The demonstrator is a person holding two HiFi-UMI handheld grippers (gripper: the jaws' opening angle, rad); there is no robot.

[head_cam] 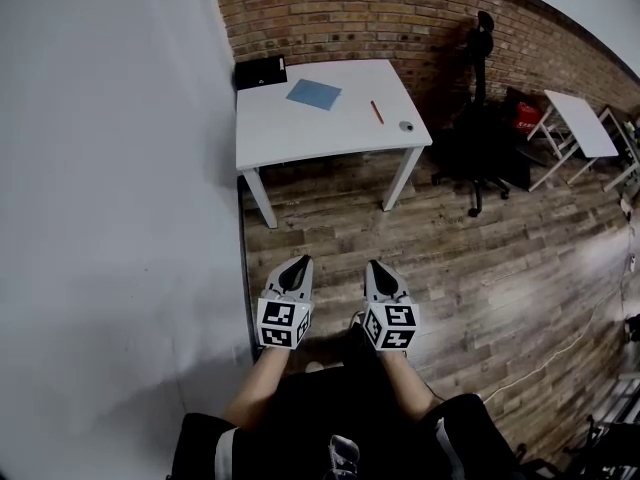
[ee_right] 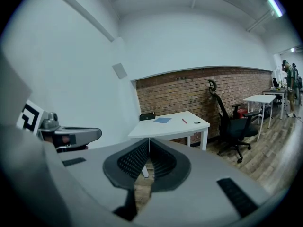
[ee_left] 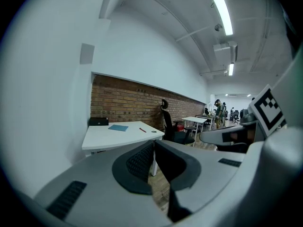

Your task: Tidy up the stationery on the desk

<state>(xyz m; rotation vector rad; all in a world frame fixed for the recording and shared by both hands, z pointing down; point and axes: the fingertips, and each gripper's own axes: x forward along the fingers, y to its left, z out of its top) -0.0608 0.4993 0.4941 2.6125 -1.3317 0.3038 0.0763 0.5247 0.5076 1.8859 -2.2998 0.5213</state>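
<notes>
- Grey claws first: my left gripper [head_cam: 299,264] and right gripper [head_cam: 374,268] are both pinched together on nothing, above the wooden floor [head_cam: 460,268].
- Well ahead, the white desk [head_cam: 300,133] carries a black box [head_cam: 260,72], a blue notebook [head_cam: 313,93], a red pen [head_cam: 377,112] and a small round thing [head_cam: 406,125], perhaps tape.

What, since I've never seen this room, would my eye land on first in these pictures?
Most likely the white desk by the brick wall, bearing a black box, a blue sheet and a red pen. Next, the left gripper and right gripper, both shut and empty, held side by side low in the head view. A black office chair stands right of the desk.
</notes>
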